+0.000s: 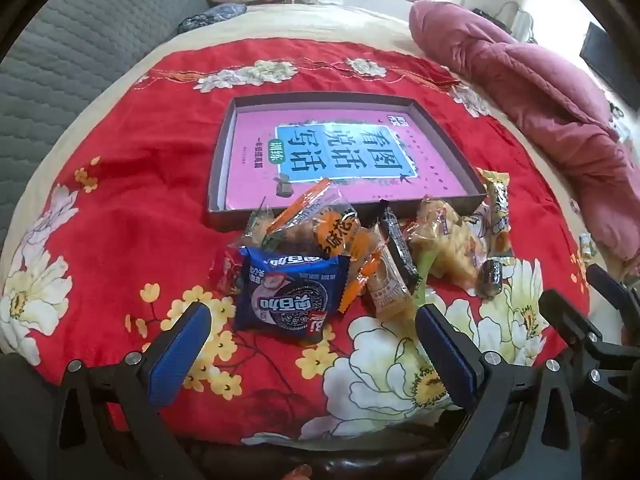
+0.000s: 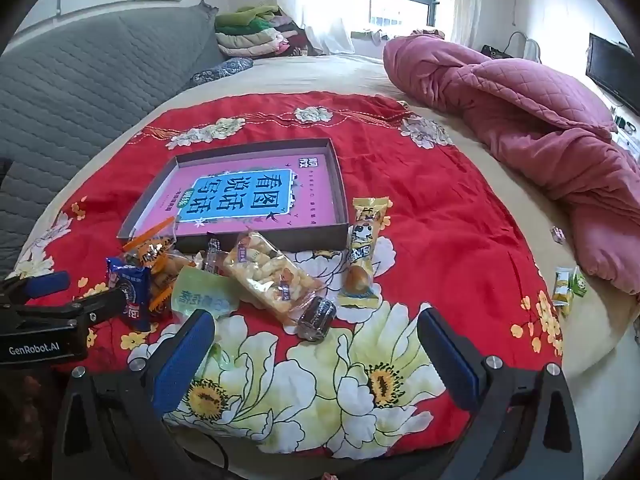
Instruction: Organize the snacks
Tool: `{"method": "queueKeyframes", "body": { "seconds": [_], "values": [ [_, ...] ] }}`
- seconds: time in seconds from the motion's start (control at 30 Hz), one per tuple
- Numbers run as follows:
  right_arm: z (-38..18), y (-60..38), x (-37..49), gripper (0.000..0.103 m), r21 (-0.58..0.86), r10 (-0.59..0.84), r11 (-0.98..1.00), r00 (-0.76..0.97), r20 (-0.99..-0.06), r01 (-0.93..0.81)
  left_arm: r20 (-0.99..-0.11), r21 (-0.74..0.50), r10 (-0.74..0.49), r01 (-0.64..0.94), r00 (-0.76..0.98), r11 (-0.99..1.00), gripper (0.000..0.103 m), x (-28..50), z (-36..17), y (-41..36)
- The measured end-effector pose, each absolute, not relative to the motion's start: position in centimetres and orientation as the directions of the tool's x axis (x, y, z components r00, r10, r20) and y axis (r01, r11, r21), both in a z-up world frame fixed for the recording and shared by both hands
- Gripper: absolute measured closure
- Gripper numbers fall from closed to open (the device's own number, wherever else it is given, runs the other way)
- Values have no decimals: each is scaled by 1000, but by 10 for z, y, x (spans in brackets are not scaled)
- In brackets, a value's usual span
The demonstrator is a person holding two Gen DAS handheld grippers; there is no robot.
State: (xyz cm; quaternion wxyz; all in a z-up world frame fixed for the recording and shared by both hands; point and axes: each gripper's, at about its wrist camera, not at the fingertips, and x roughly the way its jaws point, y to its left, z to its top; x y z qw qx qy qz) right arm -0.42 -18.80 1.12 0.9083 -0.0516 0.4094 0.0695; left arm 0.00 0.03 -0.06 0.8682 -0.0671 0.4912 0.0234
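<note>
Both grippers hang wide open over the red floral blanket (image 2: pixel 420 184), nothing between the pads: left gripper (image 1: pixel 312 356), right gripper (image 2: pixel 316 364). Just past the left one, the blue cookie pack (image 1: pixel 288 292) lies flat. Snacks are piled along the shallow box's (image 1: pixel 224 160) near edge. The yellow bar (image 2: pixel 362 252) runs lengthwise toward the camera. Lots of bare blanket either side.

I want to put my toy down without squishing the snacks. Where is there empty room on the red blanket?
Free: the red blanket right of the yellow snack bar, toward the pink quilt; also left of the box. The box floor is bare too. Crowded: the snack pile along the box's near edge.
</note>
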Motion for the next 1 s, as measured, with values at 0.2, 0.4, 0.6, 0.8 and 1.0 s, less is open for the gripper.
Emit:
{"method": "queueKeyframes", "body": {
  "seconds": [0.2,0.4,0.6,0.8,1.0],
  "values": [
    [13,-188,-6,1,-33,78,987,648,-757,-157,-859,-84,-19,-104,512,991,1,-1,-2,-4],
    [16,-188,-4,1,-33,72,988,652,-755,-148,-857,-87,-22,-101,516,991,1,-3,0,0],
    [12,-188,-5,1,-24,89,986,651,-754,-162,-859,-81,-17,-102,511,991,1,-3,0,0],
    [10,-188,-5,1,-24,90,986,649,-755,-165,-863,-81,-20,-98,504,992,1,-1,-1,-1],
    [10,-188,-5,1,-21,95,985,645,-758,-169,-867,-77,-19,-97,497,992,1,-1,-4,-2]
  ]
}}
